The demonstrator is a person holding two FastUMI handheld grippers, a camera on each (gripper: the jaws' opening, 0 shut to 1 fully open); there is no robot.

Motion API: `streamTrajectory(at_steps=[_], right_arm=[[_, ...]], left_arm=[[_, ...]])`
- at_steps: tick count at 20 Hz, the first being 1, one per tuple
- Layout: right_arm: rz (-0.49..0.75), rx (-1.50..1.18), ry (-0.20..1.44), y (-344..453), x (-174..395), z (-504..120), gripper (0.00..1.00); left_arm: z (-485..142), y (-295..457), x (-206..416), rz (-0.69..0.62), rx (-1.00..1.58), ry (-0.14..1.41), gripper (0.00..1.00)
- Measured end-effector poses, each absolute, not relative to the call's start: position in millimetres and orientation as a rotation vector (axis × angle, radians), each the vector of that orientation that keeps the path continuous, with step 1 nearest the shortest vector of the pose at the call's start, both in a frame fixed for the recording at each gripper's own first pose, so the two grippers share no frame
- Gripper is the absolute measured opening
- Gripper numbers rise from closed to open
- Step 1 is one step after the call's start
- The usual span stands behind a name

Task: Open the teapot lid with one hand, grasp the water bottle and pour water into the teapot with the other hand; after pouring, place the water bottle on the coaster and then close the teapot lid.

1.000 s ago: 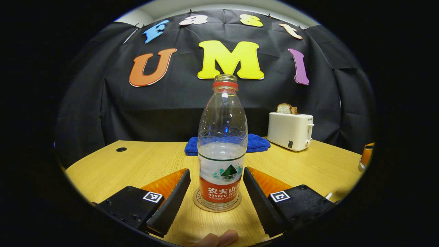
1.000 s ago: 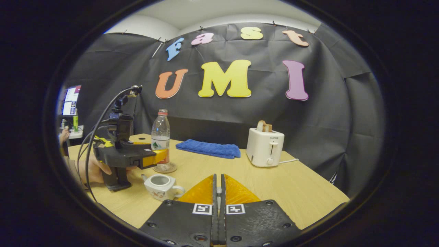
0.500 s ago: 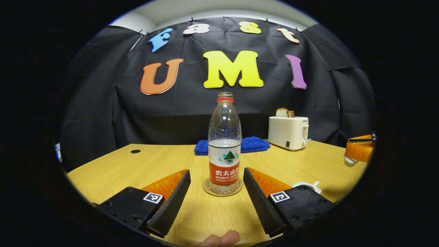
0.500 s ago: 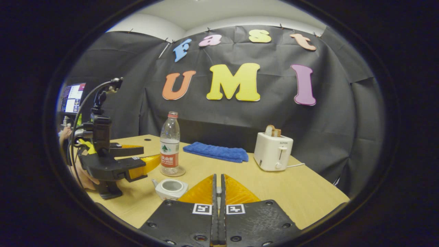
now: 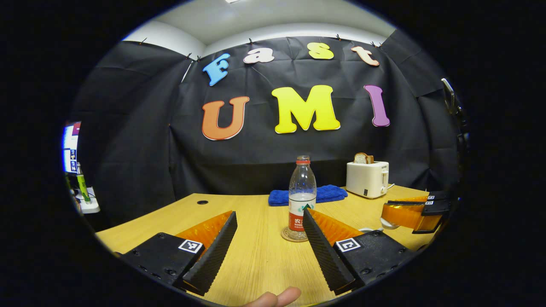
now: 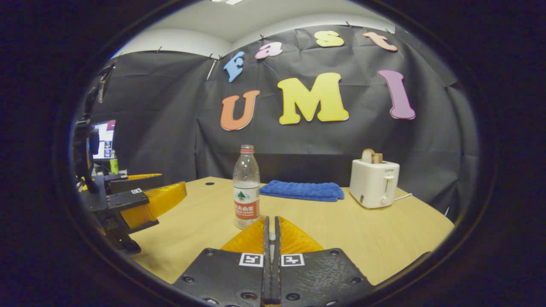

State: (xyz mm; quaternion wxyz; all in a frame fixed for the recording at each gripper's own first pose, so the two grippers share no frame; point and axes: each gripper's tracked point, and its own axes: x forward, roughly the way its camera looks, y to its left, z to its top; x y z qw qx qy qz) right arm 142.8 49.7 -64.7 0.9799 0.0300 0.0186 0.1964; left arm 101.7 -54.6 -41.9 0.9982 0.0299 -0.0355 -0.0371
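Standing upright on its coaster (image 5: 294, 235), the bottle (image 5: 302, 194) sits mid-table, apart from the spread left gripper (image 5: 269, 238). Right gripper (image 6: 271, 238) is pressed together, well short of the table's far edge (image 6: 298, 181).

From my remote station I record: clear plastic water bottle (image 5: 302, 192) stands on round cork coaster (image 5: 286, 235) on pale wooden table (image 5: 256, 256). Folded blue towel (image 5: 279, 197) lies behind it; cream toaster (image 5: 367, 179) sits right of the towel.

Left claw (image 5: 269, 238) spread, right claw (image 6: 271, 232) closed
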Motion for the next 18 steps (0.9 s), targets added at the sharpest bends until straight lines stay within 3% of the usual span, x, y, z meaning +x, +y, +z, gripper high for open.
streamTrajectory(at_steps=[8, 18], right_arm=[[0.390, 0.122, 0.096, 61.8, 158.3, -71.3, 0.00], [0.313, 0.097, 0.170, 68.6, 178.2, -91.3, 0.04]], left_arm=[[-36.9, -27.6, 55.0, -0.072, 0.052, 0.020, 0.97], [-16.8, -7.3, 45.1, -0.101, 0.038, -0.028, 0.97]])
